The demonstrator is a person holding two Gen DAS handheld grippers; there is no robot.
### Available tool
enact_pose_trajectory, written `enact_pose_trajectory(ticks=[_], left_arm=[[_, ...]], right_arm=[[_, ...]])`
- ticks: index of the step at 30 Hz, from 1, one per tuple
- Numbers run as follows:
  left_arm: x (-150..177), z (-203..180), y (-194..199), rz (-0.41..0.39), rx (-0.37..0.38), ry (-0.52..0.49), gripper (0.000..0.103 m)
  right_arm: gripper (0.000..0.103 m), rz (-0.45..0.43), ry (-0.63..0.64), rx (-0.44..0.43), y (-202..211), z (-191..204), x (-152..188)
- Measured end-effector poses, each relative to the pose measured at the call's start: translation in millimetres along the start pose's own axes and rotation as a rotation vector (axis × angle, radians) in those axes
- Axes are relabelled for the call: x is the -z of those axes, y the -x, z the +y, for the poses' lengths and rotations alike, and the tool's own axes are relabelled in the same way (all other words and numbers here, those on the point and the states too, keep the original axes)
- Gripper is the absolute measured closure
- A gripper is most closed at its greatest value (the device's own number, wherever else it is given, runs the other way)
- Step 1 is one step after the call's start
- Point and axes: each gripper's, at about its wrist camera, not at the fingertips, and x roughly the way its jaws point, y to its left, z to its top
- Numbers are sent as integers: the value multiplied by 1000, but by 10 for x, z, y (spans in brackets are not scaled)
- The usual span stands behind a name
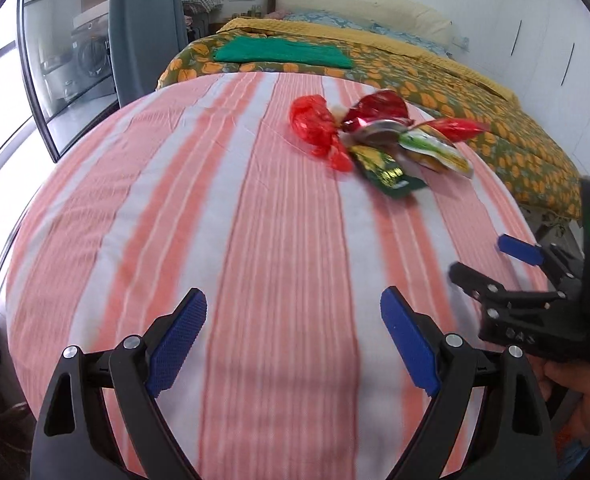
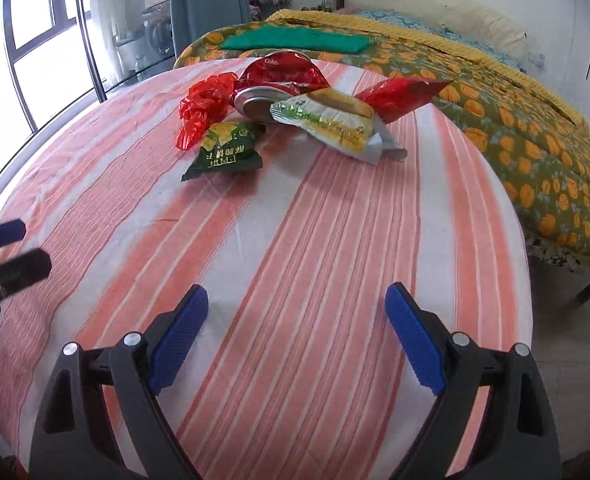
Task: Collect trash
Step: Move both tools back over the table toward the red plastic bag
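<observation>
I count five pieces of trash clustered on the pink-and-white striped bedsheet: one crumpled red plastic bag, one crushed red cola can, one dark green snack packet, one yellow-green wrapper, one red foil wrapper. My left gripper and right gripper both gape wide, empty, well short of the pile.

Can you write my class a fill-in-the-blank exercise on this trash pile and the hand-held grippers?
1. The trash lies on a ____ striped cloth.
2. The crushed can is coloured ____.
3. The right hand-held gripper holds ____.
4. The folded cloth on the bed is ____.

Missing words: pink; red; nothing; green
</observation>
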Motion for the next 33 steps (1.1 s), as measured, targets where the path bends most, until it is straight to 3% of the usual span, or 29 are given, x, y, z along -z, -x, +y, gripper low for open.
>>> enact_pose_trajectory(ticks=[10,13,22,24,26,27,33], left_arm=[[-821,-137,-459,-58,12,-11,15],[-1072,-222,-699,-66,-22,-36,15],[-1429,-199,-1324,13,-52,-2,16],[-1445,-194,-1358,13,-43,-7,24],[-1443,-184,-1386,24,-21,-13,44],[-1435,-169,-1401,35,2,-14,64],[-1296,7,-1059,38,42,-34,64]], right_arm=[[15,-9,1,29,15,27,50],[15,-7,-7,22,12,12,50],[15,-4,-20,13,-6,-11,44],[15,-5,-20,15,-5,-9,42],[15,-4,-27,14,-9,-17,42],[15,-4,-29,13,-7,-18,42],[15,-4,-31,15,-7,-22,46]])
